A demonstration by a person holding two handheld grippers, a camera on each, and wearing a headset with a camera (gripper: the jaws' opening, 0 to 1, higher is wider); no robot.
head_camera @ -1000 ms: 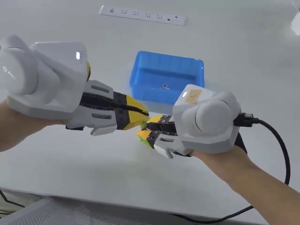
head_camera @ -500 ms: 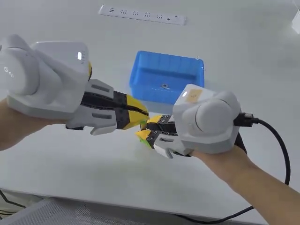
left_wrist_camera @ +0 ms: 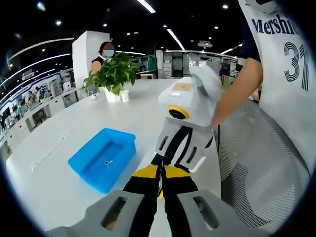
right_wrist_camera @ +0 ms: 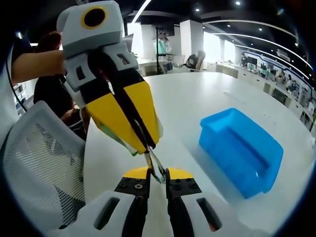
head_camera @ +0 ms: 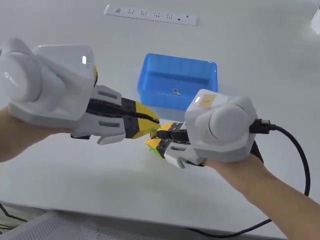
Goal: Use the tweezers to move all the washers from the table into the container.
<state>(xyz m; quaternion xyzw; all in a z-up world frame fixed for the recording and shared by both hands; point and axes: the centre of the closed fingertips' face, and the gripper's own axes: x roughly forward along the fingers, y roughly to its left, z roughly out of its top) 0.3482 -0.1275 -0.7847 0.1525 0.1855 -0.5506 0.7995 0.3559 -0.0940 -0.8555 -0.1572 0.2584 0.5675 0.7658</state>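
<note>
Over the white table my two grippers meet tip to tip. The left gripper [head_camera: 152, 122] reaches in from the left with its yellow jaws shut. The right gripper [head_camera: 153, 143] faces it from the right, also shut. In the right gripper view thin metal tweezers [right_wrist_camera: 149, 159] run from the left gripper [right_wrist_camera: 143, 147] down into the right gripper [right_wrist_camera: 158, 174]; both grip them. In the left gripper view the left gripper [left_wrist_camera: 161, 176] meets the right gripper [left_wrist_camera: 165, 160]. Behind them stands a blue container [head_camera: 150, 75] with one small washer [head_camera: 175, 91] on its floor, which also appears as the washer [left_wrist_camera: 106, 163].
A white power strip [head_camera: 150, 15] lies at the far side of the table. A black cable [head_camera: 295, 150] trails from the right gripper. The table's front edge runs close below the hands. A mesh chair [right_wrist_camera: 39, 163] and a potted plant [left_wrist_camera: 113, 74] stand around the table.
</note>
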